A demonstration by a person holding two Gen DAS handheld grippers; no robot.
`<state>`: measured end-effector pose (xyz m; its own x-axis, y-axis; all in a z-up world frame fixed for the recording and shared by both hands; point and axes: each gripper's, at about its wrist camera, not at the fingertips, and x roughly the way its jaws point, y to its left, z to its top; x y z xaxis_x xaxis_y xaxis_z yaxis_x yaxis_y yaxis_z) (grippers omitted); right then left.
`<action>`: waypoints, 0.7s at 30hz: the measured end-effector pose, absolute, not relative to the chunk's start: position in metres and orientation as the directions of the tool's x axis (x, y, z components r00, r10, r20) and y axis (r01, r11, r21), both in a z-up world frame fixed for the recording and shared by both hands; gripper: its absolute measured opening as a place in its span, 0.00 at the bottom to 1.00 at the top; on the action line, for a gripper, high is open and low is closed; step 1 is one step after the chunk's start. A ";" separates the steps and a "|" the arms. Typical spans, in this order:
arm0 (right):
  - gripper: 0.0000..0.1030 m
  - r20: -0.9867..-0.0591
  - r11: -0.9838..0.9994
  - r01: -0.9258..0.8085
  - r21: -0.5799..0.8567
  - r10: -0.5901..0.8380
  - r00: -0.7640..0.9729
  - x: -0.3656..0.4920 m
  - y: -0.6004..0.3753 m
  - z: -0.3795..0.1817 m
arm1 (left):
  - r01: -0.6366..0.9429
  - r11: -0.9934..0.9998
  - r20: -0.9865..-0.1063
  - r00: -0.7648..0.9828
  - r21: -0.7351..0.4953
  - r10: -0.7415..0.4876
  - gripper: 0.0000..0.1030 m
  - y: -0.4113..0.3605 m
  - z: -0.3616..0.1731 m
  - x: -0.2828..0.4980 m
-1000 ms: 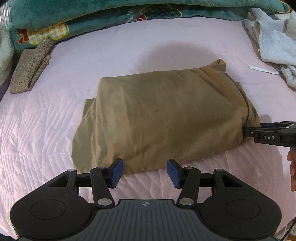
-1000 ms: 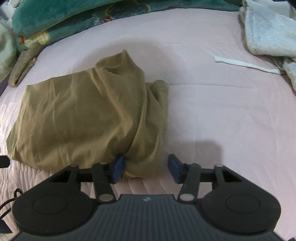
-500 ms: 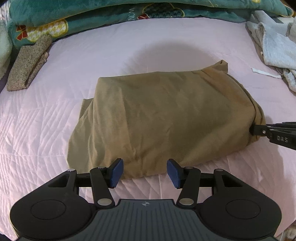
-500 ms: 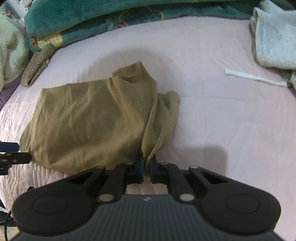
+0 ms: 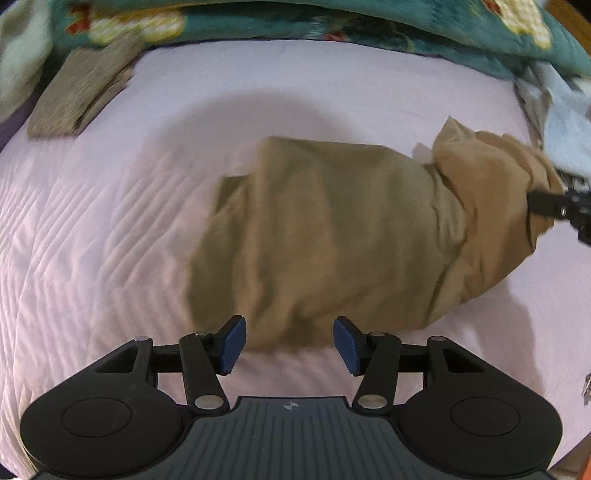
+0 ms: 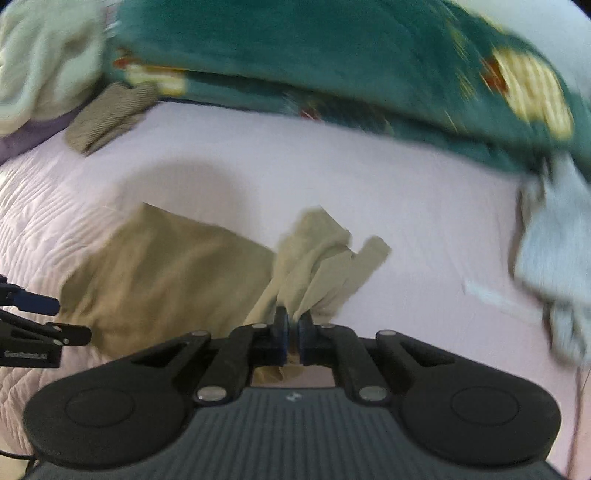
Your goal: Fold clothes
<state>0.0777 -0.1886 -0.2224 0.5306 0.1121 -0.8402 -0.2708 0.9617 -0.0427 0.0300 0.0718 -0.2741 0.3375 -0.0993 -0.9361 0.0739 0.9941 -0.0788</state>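
A tan garment [image 5: 332, 240] lies bunched on the pink quilted bed [image 5: 92, 240]. My left gripper [image 5: 290, 338] hangs open just above the garment's near edge, blue pads apart, nothing pinched. In the right wrist view my right gripper [image 6: 291, 332] is shut on a gathered fold of the tan garment [image 6: 166, 266], and the cloth rises in a peak from the pads. The left wrist view shows the right gripper [image 5: 532, 201] holding the garment's raised right end. The left gripper [image 6: 62, 321] shows at the left edge of the right wrist view. Both views are motion-blurred.
A teal patterned blanket [image 5: 332, 22] runs along the far side of the bed. A brown knitted piece [image 5: 77, 99] lies far left. A pile of pale blue-grey clothes [image 6: 554, 258] and a white strip [image 6: 498, 299] lie to the right.
The right gripper closed on the garment's right end and lifted it, so the cloth now peaks upward. The left gripper stayed open and shifted; the garment's near edge now lies at its fingertips.
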 end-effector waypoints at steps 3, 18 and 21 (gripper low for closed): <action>0.05 -0.830 0.928 -0.361 -0.093 0.128 0.543 0.077 -0.139 -0.214 | 0.024 0.994 -0.936 0.334 -0.105 -0.107 0.53 0.101 -0.278 0.024; 0.05 -0.858 0.787 -0.611 -0.082 0.256 0.445 0.067 0.033 -0.245 | -0.182 0.974 -0.932 0.356 -0.134 -0.062 0.53 0.210 -0.297 -0.006; 0.06 -0.876 0.779 -0.623 -0.075 0.247 0.414 0.065 0.045 -0.259 | -0.185 0.974 -0.932 0.358 -0.129 -0.056 0.53 0.215 -0.298 -0.007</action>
<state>0.0652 0.0445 -0.2594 0.4137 0.2468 -0.8763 -0.6226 0.7789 -0.0745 -0.0070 0.2150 -0.2979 0.3582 -0.0556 -0.9320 -0.1853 0.9741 -0.1294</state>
